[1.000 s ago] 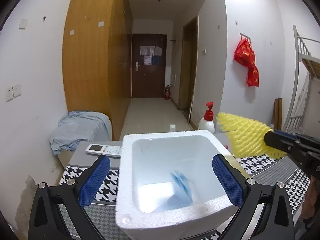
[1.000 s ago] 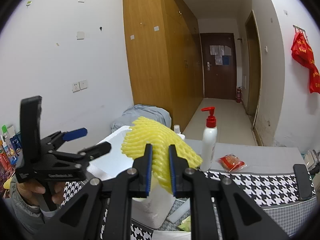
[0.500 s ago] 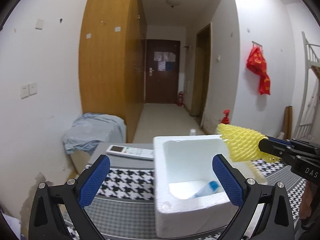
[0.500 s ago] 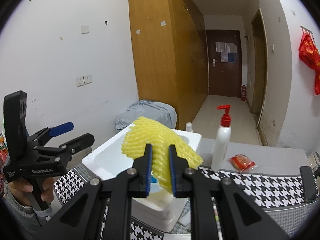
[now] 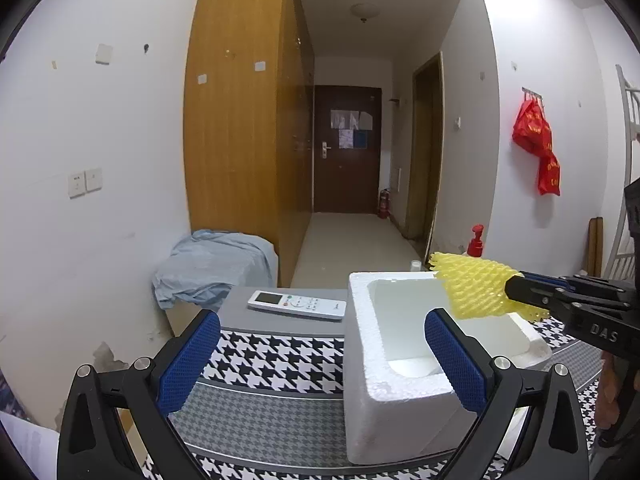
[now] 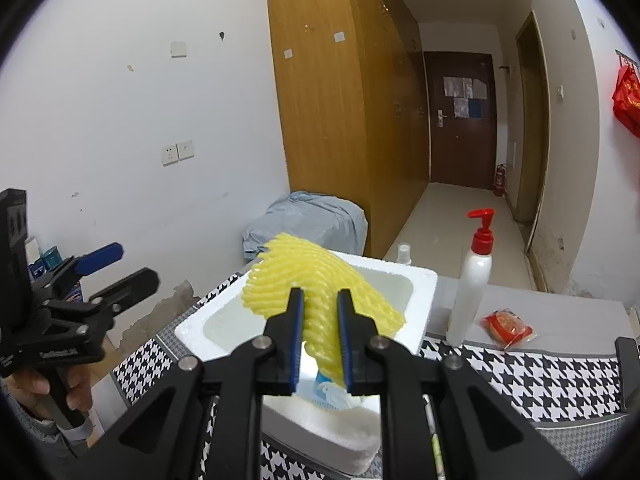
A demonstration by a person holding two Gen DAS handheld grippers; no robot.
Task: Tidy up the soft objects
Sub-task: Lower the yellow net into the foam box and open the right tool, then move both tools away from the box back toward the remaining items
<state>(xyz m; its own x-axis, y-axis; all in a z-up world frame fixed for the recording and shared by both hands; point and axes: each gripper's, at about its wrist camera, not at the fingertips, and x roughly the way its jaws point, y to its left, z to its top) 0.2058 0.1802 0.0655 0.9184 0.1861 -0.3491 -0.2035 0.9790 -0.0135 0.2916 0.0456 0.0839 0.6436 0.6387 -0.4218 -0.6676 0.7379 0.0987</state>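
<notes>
My right gripper (image 6: 320, 300) is shut on a yellow foam net sleeve (image 6: 316, 280) and holds it above the open white styrofoam box (image 6: 422, 308). In the left wrist view the sleeve (image 5: 470, 288) hangs over the box (image 5: 384, 408) from the right. A blue and white packet (image 6: 330, 394) lies inside the box. My left gripper (image 5: 320, 358) is open and empty, to the left of the box and drawn back from it; it also shows in the right wrist view (image 6: 116, 268).
A white remote (image 5: 296, 305) lies on the grey table top behind the houndstooth cloth (image 5: 272, 364). A pump bottle with a red top (image 6: 472, 284) and a red snack packet (image 6: 508, 326) sit right of the box. A blue cloth bundle (image 5: 212, 264) lies beyond the table.
My left gripper has pulled back and to the left, away from the box. My right gripper has carried the yellow sleeve forward over the box opening.
</notes>
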